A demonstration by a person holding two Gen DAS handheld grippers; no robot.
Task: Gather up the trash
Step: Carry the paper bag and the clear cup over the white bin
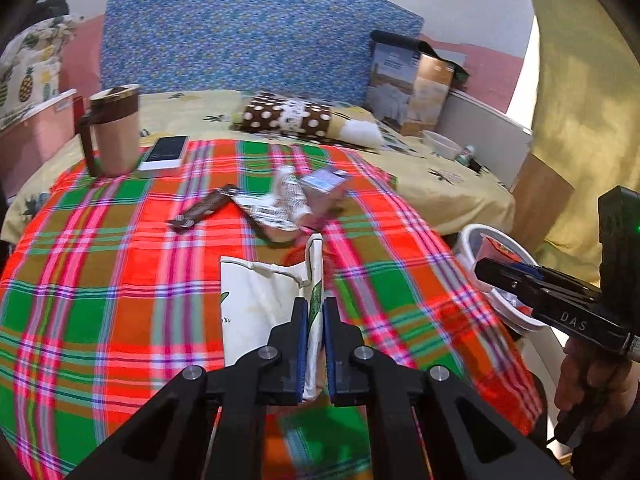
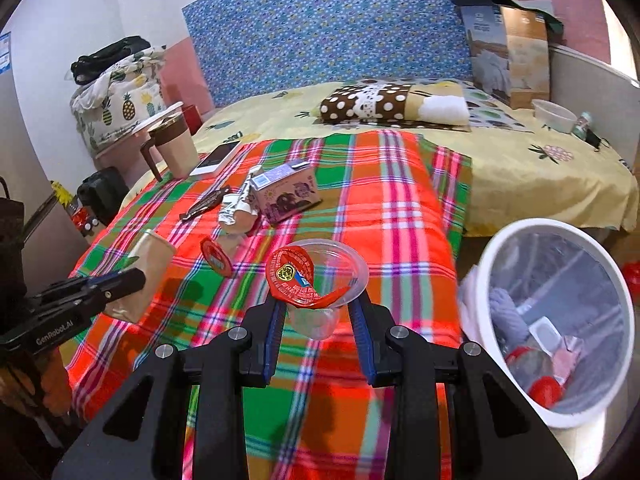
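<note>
In the left wrist view my left gripper (image 1: pixel 316 304) is shut on the folded edge of a white paper bag with green print (image 1: pixel 260 300), held above the plaid blanket (image 1: pixel 120 280). The right wrist view shows my right gripper (image 2: pixel 317 306) shut on a clear plastic cup (image 2: pixel 340 264) whose red foil lid (image 2: pixel 292 276) is peeled back. The white bin (image 2: pixel 560 320) stands to its right, off the bed, with trash inside. Loose on the blanket lie a purple carton (image 2: pixel 288 192), a crumpled white wrapper (image 2: pixel 236 208), a brown wrapper (image 2: pixel 204 202) and a red lid (image 2: pixel 216 258).
A beige mug with a brown band (image 2: pixel 174 148) and a phone (image 2: pixel 218 158) sit at the blanket's far left corner. A polka-dot pillow (image 2: pixel 372 106), a box (image 2: pixel 508 56) and a white bowl (image 2: pixel 554 116) lie further back on the yellow sheet. A hand (image 1: pixel 592 376) holds the right gripper.
</note>
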